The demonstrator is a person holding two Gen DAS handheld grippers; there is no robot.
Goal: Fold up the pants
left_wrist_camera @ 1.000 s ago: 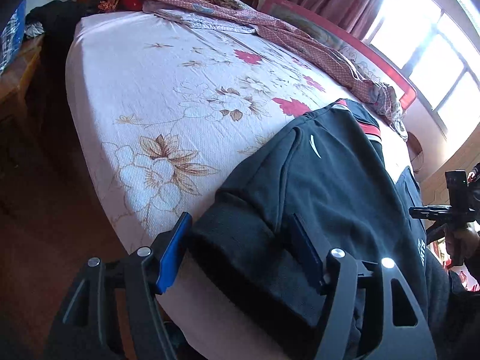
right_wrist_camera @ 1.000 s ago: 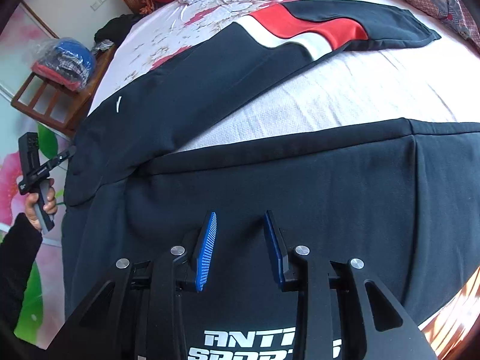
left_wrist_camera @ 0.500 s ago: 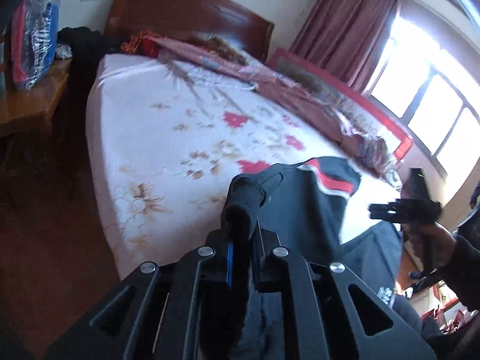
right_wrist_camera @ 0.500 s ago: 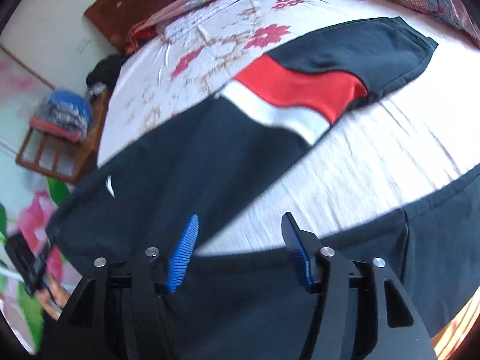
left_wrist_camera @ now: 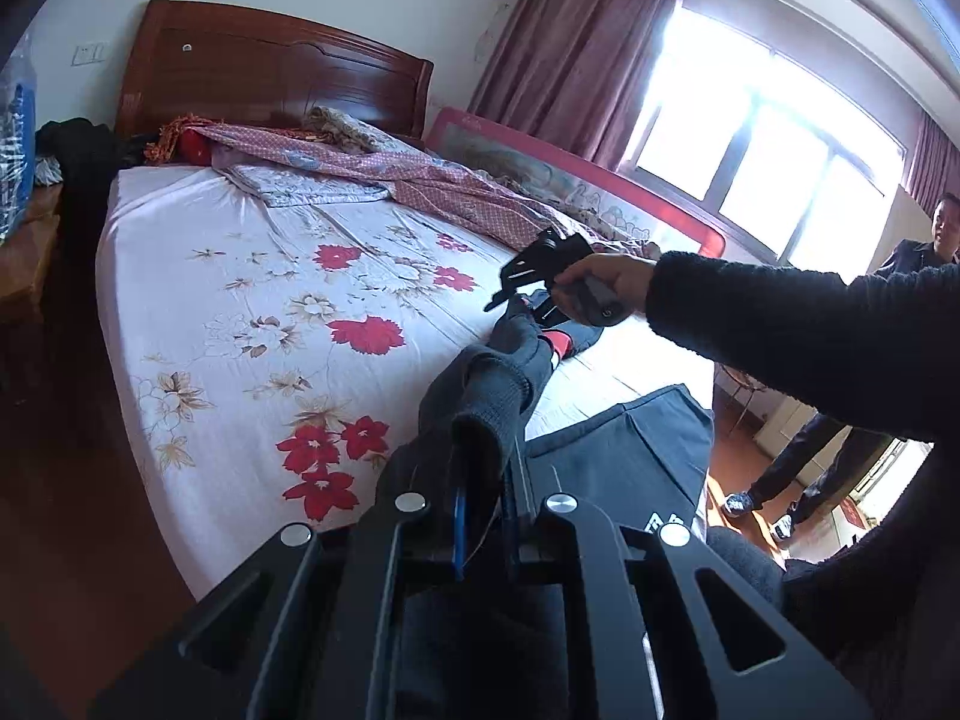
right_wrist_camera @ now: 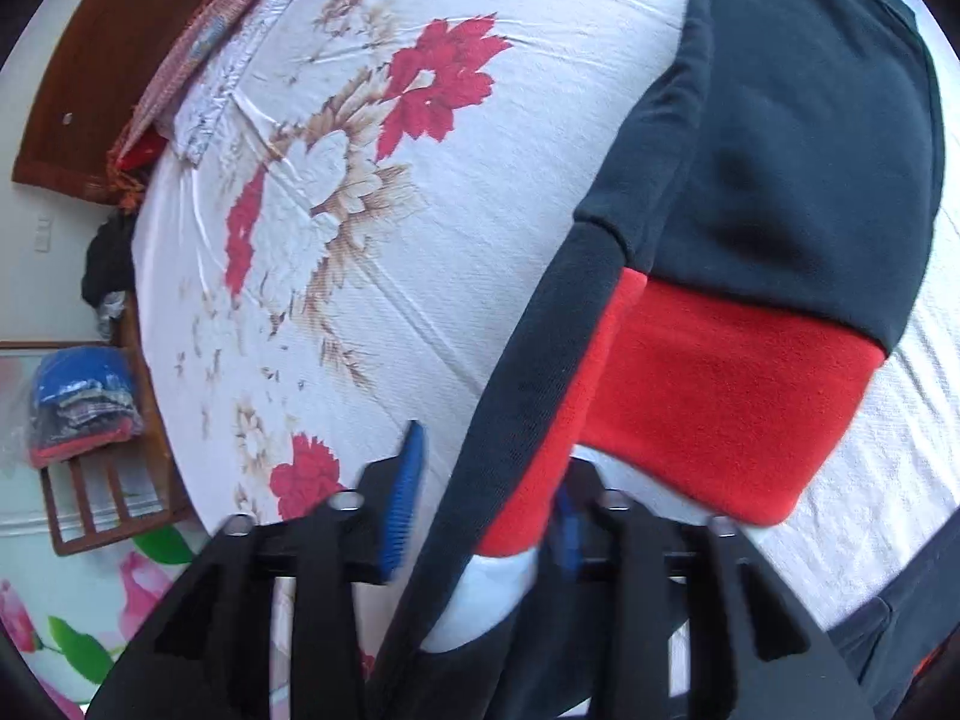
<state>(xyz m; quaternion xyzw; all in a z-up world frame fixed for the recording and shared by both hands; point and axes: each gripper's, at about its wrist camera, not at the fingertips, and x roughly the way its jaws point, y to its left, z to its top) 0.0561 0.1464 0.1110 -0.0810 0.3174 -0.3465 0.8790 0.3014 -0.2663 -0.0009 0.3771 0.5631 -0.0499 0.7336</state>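
1. Fabric of the pants [left_wrist_camera: 480, 396] fills the left gripper [left_wrist_camera: 483, 531], hiding its blue pads; the jaws are clamped on the waistband edge.
2. The lifted leg runs lengthwise away from that gripper across the flowered bed [left_wrist_camera: 252, 300] to the red band [right_wrist_camera: 720, 408] and dark cuff.
3. The right gripper [right_wrist_camera: 480, 504] stands wide, straddling the raised leg. Half a second ago it hovered over flat cloth; the leg has since risen.
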